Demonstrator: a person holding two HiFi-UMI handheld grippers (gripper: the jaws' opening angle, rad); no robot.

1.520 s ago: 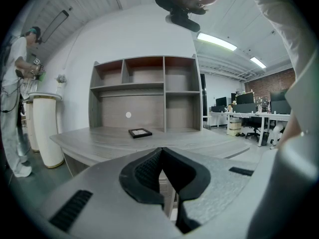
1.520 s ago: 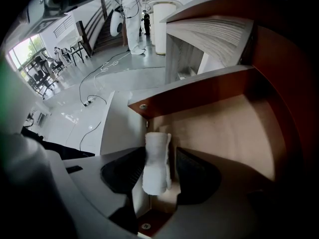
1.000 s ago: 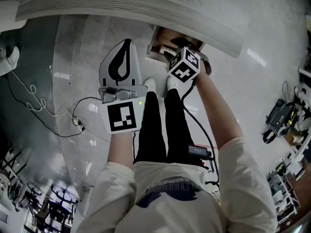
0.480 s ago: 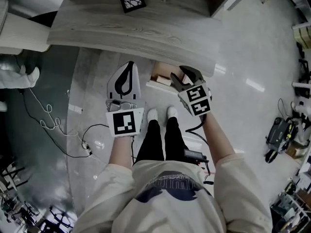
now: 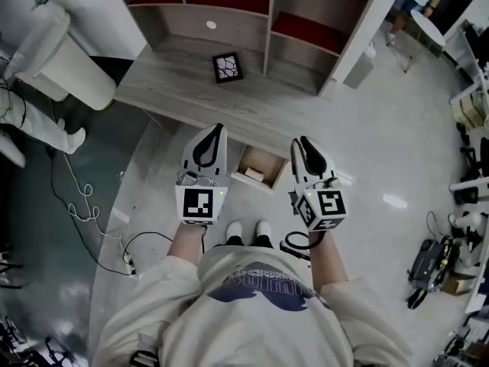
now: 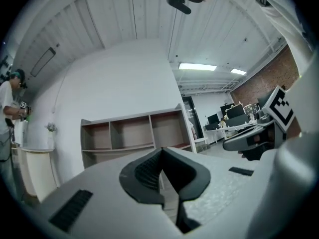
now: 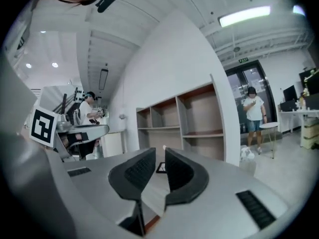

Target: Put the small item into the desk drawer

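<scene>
With the open light-wood drawer (image 5: pixel 265 160) and its small pale block (image 5: pixel 254 175) between them, the left gripper (image 5: pixel 219 129) is closed and empty, while the right gripper (image 5: pixel 300 141) has jaws that have just been closing, with a narrow empty gap.

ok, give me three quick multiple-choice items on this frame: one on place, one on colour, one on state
1. Where does the small item lie?
A. On the desk top
B. In the drawer
C. On the floor by the shoes

2. What colour is the square tile on the desk?
A. Black with white lines
B. Plain red
C. Plain yellow

3. How does the drawer stand?
A. Pushed fully shut
B. Taken out and set on the desk top
C. Pulled open under the desk edge

Key: 1 B, the small item shows as a pale block inside the drawer in the head view. 2 A, the tile is dark with a white pattern against the grey wood of the desk. 3 C, the drawer juts out from under the desk's front edge and its inside is in view.
</scene>
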